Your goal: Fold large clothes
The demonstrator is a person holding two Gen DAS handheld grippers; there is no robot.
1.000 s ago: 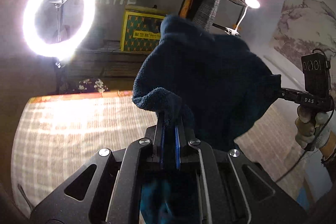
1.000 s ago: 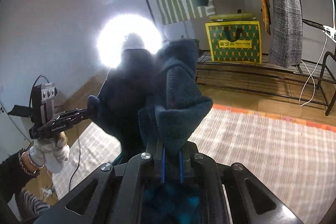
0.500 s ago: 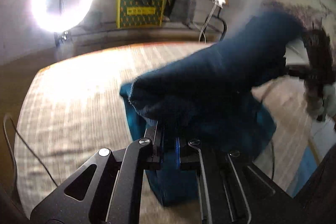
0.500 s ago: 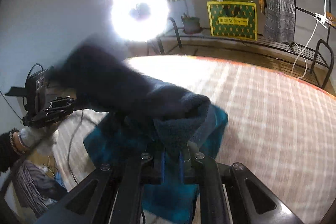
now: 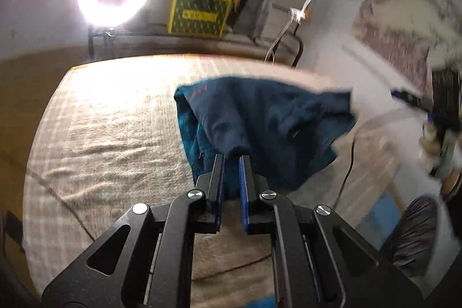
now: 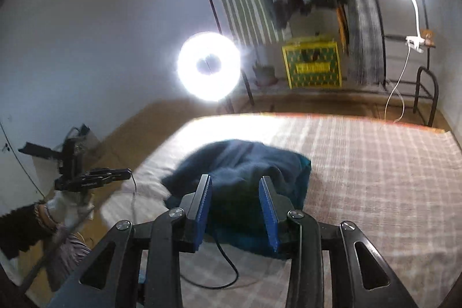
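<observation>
**Fleece down on bed, fold unfinished**

Fleece (image 6: 245,163) in a rumpled dark-blue heap on the checked bed (image 6: 375,163), one layer doubled over, edges uneven. Left gripper (image 5: 232,160) nearly closed, seemingly pinching a fleece corner at its tips. Right gripper (image 6: 235,186) opening, nothing gripped, heap just beyond. Probably early: smoothing and further folds left.

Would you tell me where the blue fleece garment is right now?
The blue fleece garment lies crumpled on the checked bed cover, toward its left side in the right wrist view, just ahead of the right gripper.
</observation>
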